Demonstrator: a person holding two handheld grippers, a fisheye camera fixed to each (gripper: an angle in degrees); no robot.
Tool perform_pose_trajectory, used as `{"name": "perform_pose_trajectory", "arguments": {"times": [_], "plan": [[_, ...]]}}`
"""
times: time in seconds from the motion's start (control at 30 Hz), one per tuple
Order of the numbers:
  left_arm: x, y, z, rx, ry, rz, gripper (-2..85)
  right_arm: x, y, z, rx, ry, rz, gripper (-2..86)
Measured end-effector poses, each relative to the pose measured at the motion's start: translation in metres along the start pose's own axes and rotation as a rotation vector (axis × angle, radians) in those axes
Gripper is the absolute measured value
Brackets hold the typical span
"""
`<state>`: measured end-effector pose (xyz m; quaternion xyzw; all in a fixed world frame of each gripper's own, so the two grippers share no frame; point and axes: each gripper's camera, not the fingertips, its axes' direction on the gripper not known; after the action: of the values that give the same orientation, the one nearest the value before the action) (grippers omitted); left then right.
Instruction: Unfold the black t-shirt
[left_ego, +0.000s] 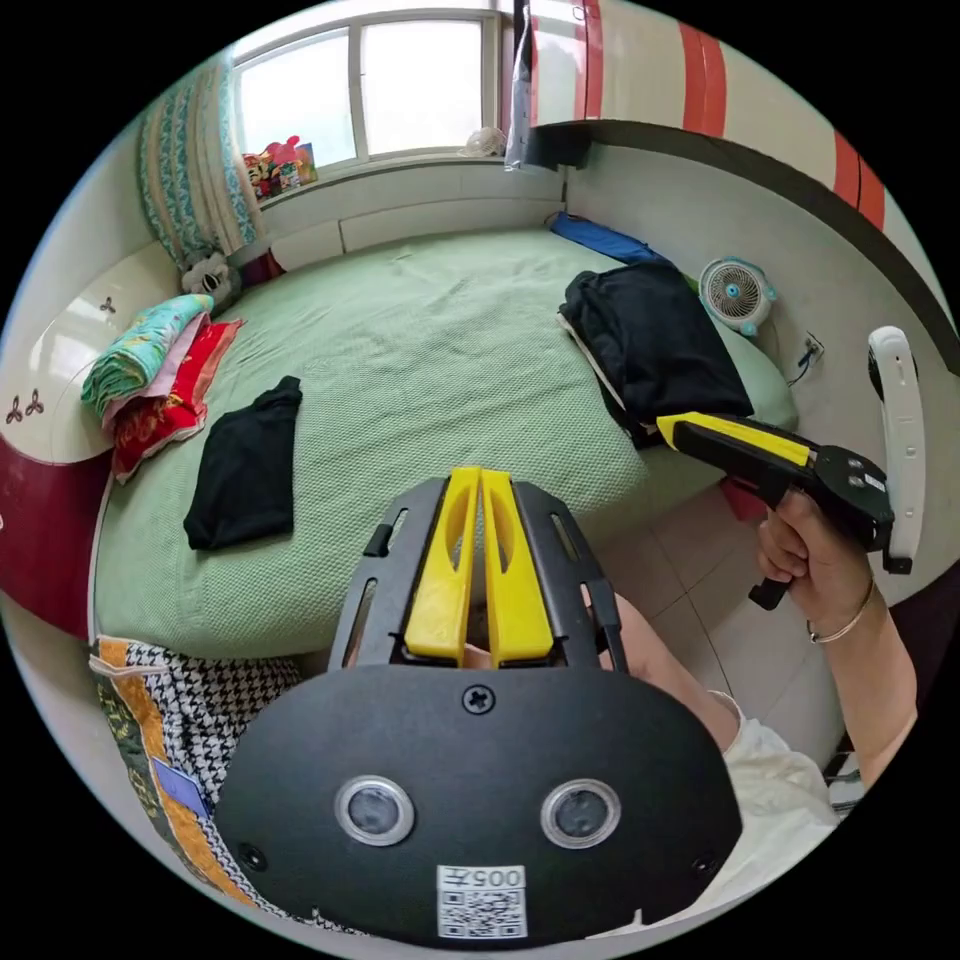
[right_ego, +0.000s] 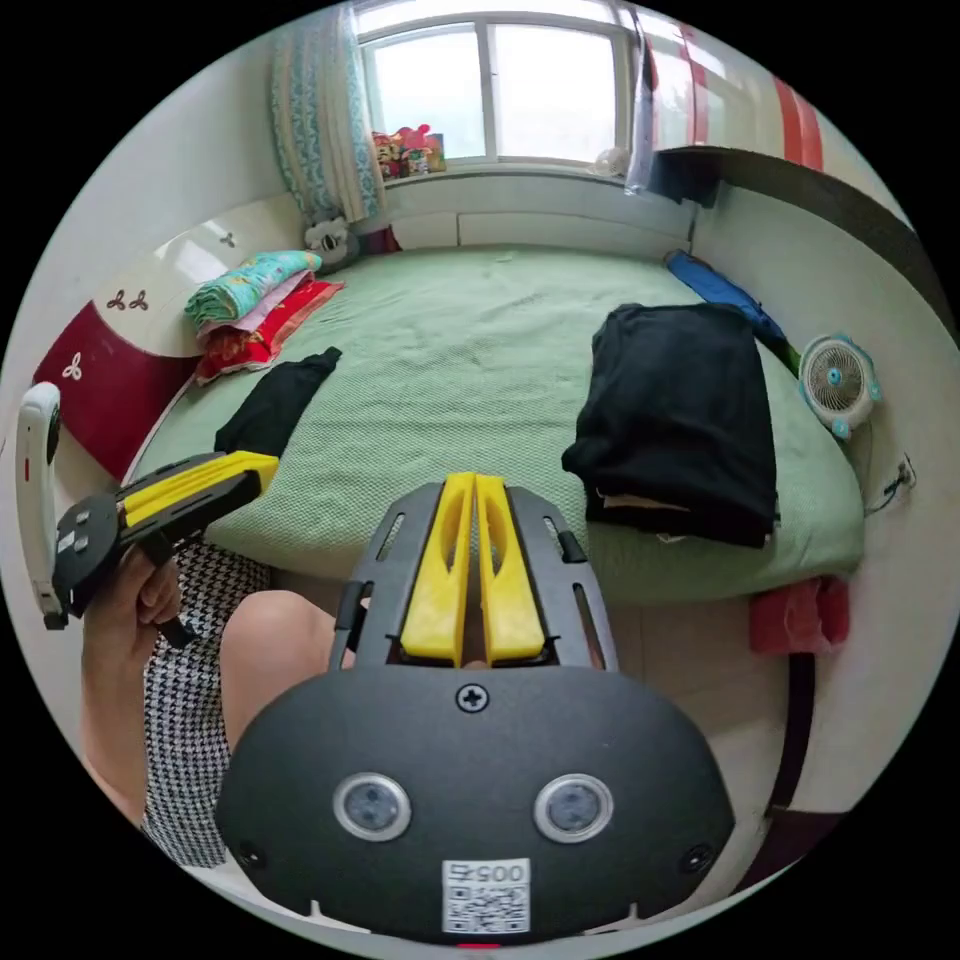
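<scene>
A folded black t-shirt (left_ego: 245, 465) lies alone on the green bed's left side; the right gripper view has it (right_ego: 278, 400) at mid left. A stack of folded black clothes (left_ego: 655, 340) (right_ego: 685, 420) sits near the bed's right edge. My left gripper (left_ego: 480, 480) hangs over the bed's near edge, its yellow jaws together and empty, well short of the t-shirt. My right gripper (right_ego: 474, 485) is likewise shut and empty, pointing between the two dark piles. Each gripper appears in the other's view, held in a hand: the right one (left_ego: 665, 428) and the left one (right_ego: 268, 462).
The green bed (left_ego: 420, 340) fills the room's middle, with folded colourful blankets (left_ego: 150, 375) at its left. A small fan (left_ego: 737, 292) and blue cloth (left_ego: 600, 238) lie at the right. Tiled floor (left_ego: 690, 590) and the person's knee (right_ego: 270, 640) are near me.
</scene>
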<state>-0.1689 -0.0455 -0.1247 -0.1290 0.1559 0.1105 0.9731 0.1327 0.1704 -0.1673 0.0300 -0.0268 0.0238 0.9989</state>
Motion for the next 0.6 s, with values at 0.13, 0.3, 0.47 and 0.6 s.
{"name": "perform_pose_trajectory", "arguments": {"times": [0.13, 0.3, 0.47, 0.6], "plan": [[0.013, -0.011, 0.03, -0.033, 0.047, 0.028, -0.6, 0.029, 0.015, 0.006, -0.029, 0.008, 0.118, -1.2], [0.032, -0.027, 0.059, -0.098, 0.07, 0.043, -0.6, 0.06, 0.022, 0.009, -0.023, -0.01, 0.329, -1.2], [0.061, -0.046, 0.069, -0.08, 0.044, 0.049, -0.5, 0.079, 0.028, -0.016, 0.027, 0.076, 0.334, -1.2], [0.088, -0.055, 0.075, -0.07, 0.065, 0.013, -0.6, 0.117, 0.051, -0.04, 0.061, 0.102, 0.318, -1.2]]}}
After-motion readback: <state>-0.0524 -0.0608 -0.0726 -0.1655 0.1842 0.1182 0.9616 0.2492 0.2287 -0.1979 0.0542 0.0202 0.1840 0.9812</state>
